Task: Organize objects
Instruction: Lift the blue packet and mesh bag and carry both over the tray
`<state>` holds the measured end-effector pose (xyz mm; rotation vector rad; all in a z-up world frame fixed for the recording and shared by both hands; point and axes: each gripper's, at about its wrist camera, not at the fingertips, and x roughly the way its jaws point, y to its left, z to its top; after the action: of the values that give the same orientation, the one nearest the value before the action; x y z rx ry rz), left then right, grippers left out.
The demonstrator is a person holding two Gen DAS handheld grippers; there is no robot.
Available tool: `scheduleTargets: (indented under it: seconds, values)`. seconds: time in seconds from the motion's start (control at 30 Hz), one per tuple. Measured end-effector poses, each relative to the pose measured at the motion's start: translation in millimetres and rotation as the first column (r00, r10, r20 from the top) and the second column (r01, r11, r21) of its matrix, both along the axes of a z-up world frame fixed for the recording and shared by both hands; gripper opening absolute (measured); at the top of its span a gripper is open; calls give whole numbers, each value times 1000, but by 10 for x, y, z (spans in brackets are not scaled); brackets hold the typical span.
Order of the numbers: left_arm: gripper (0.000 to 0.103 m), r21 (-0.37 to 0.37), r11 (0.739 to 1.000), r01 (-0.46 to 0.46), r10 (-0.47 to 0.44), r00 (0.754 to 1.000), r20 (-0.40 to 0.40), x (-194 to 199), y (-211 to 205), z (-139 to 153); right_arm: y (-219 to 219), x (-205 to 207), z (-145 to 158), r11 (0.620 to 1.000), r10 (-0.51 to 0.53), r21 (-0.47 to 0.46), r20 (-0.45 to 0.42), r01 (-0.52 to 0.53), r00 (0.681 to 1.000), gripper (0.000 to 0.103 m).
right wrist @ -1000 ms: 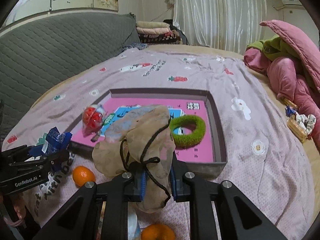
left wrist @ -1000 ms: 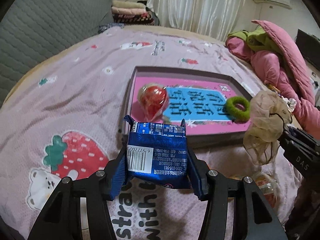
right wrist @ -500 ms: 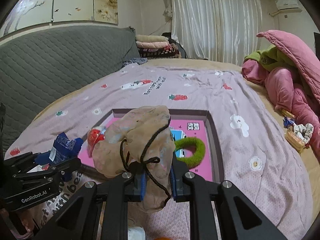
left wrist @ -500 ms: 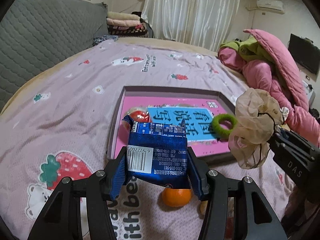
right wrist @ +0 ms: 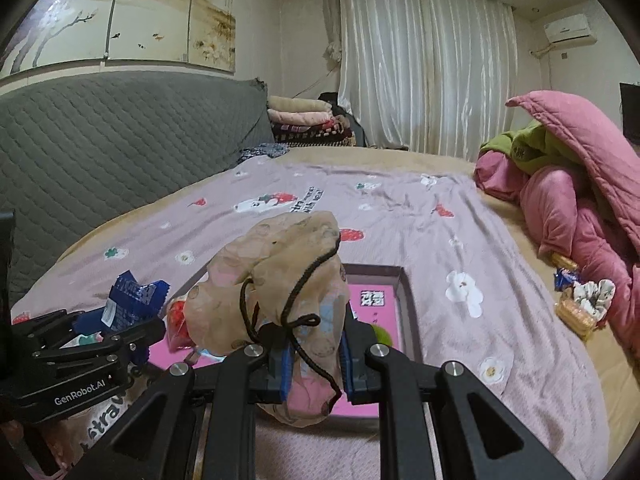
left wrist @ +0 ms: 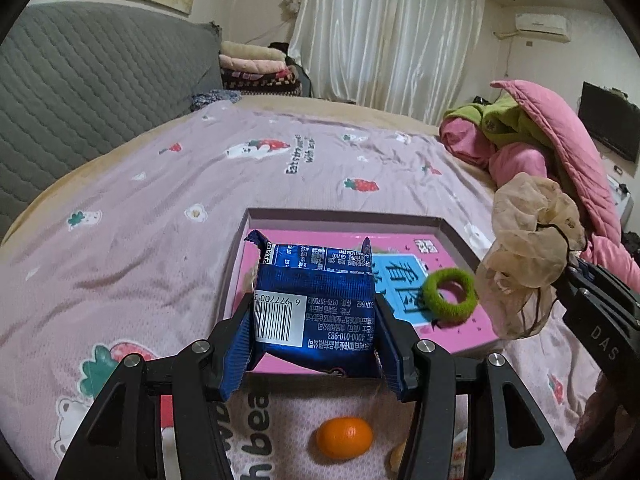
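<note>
Both hand-held grippers loaded above the bed (left wrist: 160, 184)
Left hand-held gripper (left wrist: 314, 332) pinches a blue packet (left wrist: 320, 304), right hand-held gripper (right wrist: 314, 360) a beige pouch (right wrist: 280, 280); tray (left wrist: 344, 216), orange (left wrist: 344, 438) below.

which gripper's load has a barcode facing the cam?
The left gripper: its blue snack packet shows a white barcode label. The right gripper holds a beige drawstring pouch, no label.

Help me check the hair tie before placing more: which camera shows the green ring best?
The left wrist view: the green ring lies whole in the pink tray. The right wrist view shows only a sliver behind the pouch.
</note>
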<state>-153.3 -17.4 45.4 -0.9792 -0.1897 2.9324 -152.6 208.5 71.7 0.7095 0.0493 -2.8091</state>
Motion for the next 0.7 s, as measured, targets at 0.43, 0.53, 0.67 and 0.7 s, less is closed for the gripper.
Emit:
scheduleTargets:
  seconds: [0.43, 0.53, 0.67, 0.7]
  values:
    - [57, -12, 1000, -8, 8, 1000, -4, -182, 166, -20, 51, -163, 39, 999, -21, -26, -20, 21, 1000, 19]
    - [57, -19, 1000, -6, 6, 1000, -2, -216, 199, -30, 36, -169, 55, 1000, -22, -16, -34, 21, 999, 19]
    - [57, -27, 1000, -2, 2, 1000, -4, -292, 223, -59, 34, -191, 55, 1000, -21, -9, -49, 20, 999, 19]
    - [57, -26, 1000, -3, 3, 1000, -1, -321, 223, -69, 35, -198, 54, 1000, -20, -7, -55, 20, 998, 19]
